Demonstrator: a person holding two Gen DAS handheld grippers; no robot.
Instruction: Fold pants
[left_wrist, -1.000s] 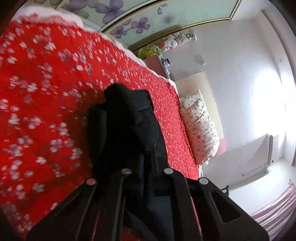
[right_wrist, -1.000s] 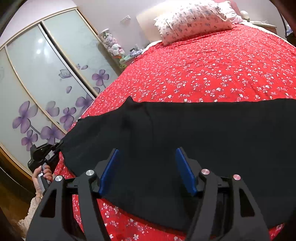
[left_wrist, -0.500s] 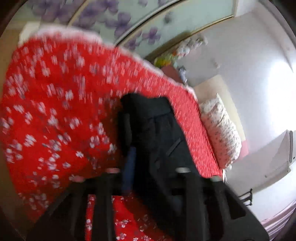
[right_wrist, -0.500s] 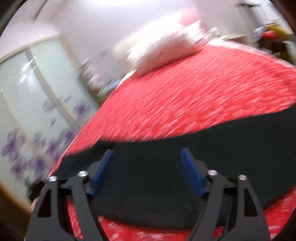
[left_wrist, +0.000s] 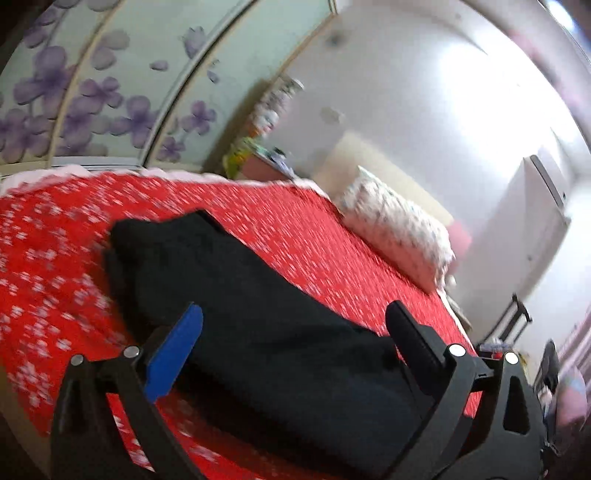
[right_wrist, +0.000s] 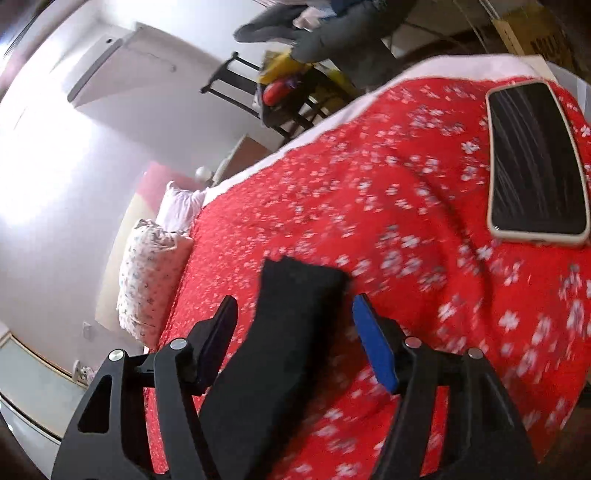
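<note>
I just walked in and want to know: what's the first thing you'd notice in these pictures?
The bright red bedspread with little white flowers fills both views, and the black pants lie stretched across it like a dark stripe. The open left gripper and open right gripper each hover over an end of the pants. A phone lies screen-up near the bed's corner in the right wrist view, and purple flowers decorate the wardrobe doors behind the bed.

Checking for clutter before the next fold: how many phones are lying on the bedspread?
1: a phone screen-up near the bedspread's far corner, apart from the pants. Others may lie outside both views.
</note>
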